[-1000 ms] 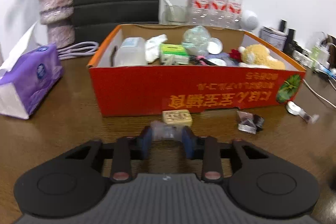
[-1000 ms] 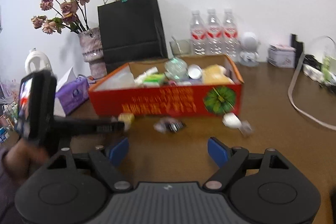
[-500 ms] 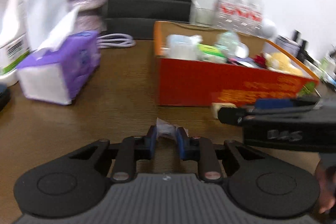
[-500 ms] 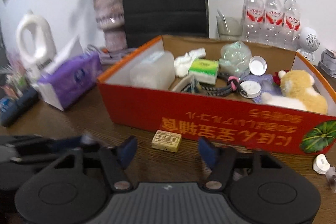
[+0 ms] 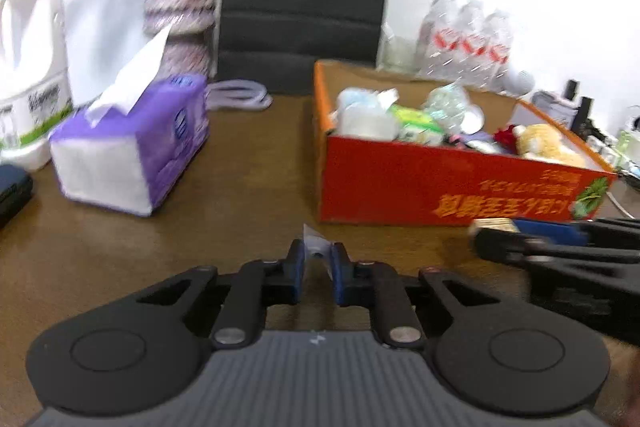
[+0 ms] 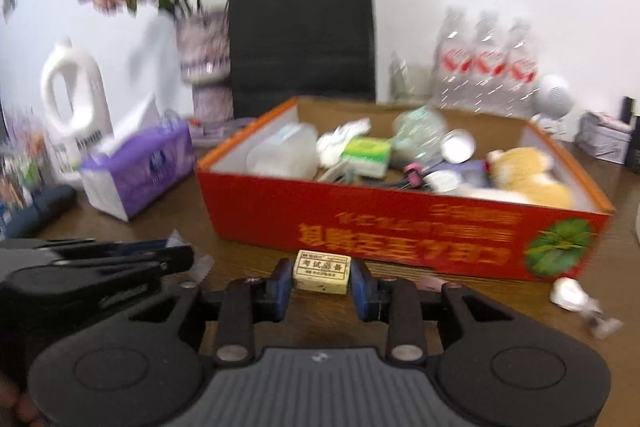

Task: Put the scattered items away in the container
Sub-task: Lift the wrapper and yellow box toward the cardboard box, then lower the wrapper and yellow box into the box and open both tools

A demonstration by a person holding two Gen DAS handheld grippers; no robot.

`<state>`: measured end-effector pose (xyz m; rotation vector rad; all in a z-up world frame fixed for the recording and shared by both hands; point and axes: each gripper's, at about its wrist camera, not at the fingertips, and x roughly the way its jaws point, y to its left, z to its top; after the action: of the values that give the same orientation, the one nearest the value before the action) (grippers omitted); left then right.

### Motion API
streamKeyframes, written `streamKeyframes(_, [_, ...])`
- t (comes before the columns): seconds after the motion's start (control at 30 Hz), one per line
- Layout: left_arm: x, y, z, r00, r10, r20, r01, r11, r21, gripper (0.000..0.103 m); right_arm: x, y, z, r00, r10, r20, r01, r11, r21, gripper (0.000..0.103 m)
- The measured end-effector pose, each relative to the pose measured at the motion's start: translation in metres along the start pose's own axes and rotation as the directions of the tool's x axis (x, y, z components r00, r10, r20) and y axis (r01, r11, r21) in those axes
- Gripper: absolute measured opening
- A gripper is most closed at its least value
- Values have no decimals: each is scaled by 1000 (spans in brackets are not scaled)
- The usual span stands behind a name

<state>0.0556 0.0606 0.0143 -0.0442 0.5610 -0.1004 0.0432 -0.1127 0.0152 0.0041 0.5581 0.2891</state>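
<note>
Closing on a clear wrapper [image 5: 316,247], the left gripper [image 5: 317,273] is seen pinching it; a small eraser [image 6: 322,271] is flanked by the closing right gripper [image 6: 322,289], with the red box [image 6: 400,227] just beyond.

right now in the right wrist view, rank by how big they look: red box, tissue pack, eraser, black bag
1. red box
2. black bag, though it stands farther back, so true size is unsure
3. tissue pack
4. eraser
</note>
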Motion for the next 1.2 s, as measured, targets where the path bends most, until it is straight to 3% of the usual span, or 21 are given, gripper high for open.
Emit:
streamKeyframes(0.17, [-17, -16, -4, 997, -48, 55, 47, 999, 15, 11, -54, -26, -16, 998, -36, 44, 34, 998, 45, 30])
streamKeyframes(0.33, [-74, -51, -34, 989, -96, 113, 103, 993, -59, 11, -95, -46, -40, 996, -61, 65, 57, 997, 61, 30])
streamKeyframes(0.37, [-85, -61, -42, 985, -104, 135, 111, 993, -46, 11, -101, -48, -47, 996, -58, 67, 54, 996, 65, 30])
streamKeyframes(0.5, [-129, -99, -58, 950, -148, 274, 107, 982, 158, 11, -118, -52, -69, 997, -18, 74, 11, 995, 95, 30])
streamKeyframes(0.67, [-140, -116, -50, 944, -190, 269, 141, 971, 192, 11, -134, -53, -81, 993, 25, 116, -38, 993, 110, 30])
streamKeyframes(0.83, [-118, -110, -24, 956, -180, 230, 151, 979, 139, 11, -140, -67, -65, 986, 25, 163, -41, 994, 98, 30])
streamKeyframes(0.93, [-95, -99, 8, 965, -143, 220, 118, 986, 121, 11, -131, -81, -46, 985, 32, 170, -51, 993, 106, 30])
streamKeyframes(1.07, [-40, -87, 70, 988, -95, 123, 80, 989, 121, 11, -107, -97, 0, 982, 42, 185, -65, 991, 120, 30])
streamKeyframes(1.13, [-5, -86, 98, 995, -31, 96, 15, 987, 162, 11, -89, -106, 28, 980, 58, 189, -84, 988, 132, 30])
streamKeyframes(1.2, [34, -84, 122, 1000, 0, 26, -5, 982, 191, 11, -60, -113, 58, 985, 80, 153, -100, 987, 128, 30])
